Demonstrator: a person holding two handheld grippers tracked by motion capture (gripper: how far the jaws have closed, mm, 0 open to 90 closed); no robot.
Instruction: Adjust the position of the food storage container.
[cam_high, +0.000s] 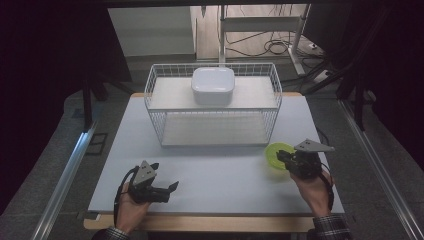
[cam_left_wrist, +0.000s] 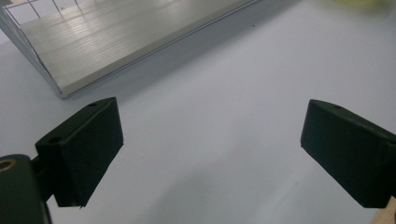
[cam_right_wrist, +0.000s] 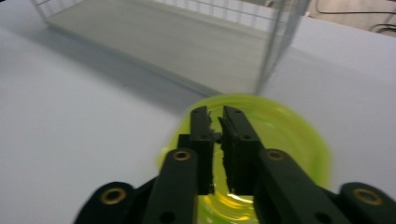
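I am holding my right gripper (cam_right_wrist: 215, 122) over a small round bowl of translucent yellow-green plastic (cam_right_wrist: 280, 135), and its fingers (cam_right_wrist: 201, 135) are drawn together, clamping the bowl's near rim between them. The bowl is glowing bright lime where the light passes through it, its wall thin and glossy, its floor a deeper yellow close under my fingers. Its outline is looking smeared in the right gripper view.

In the high view the bowl (cam_high: 276, 151) is sitting on the pale grey desk (cam_high: 210, 170) just off the front right corner of the white wire basket (cam_high: 165, 125), close to it but not touching. My right gripper (cam_high: 284, 159) is meeting the bowl on the side away from the basket.

A white rounded-square lidded box (cam_high: 213, 85) is resting on the basket's upper shelf, towards its back.

My left gripper (cam_high: 170, 189) is lying low on the desk, well away from the basket's front left corner, its fingers (cam_left_wrist: 88, 149) standing wide apart with only bare desk between them.
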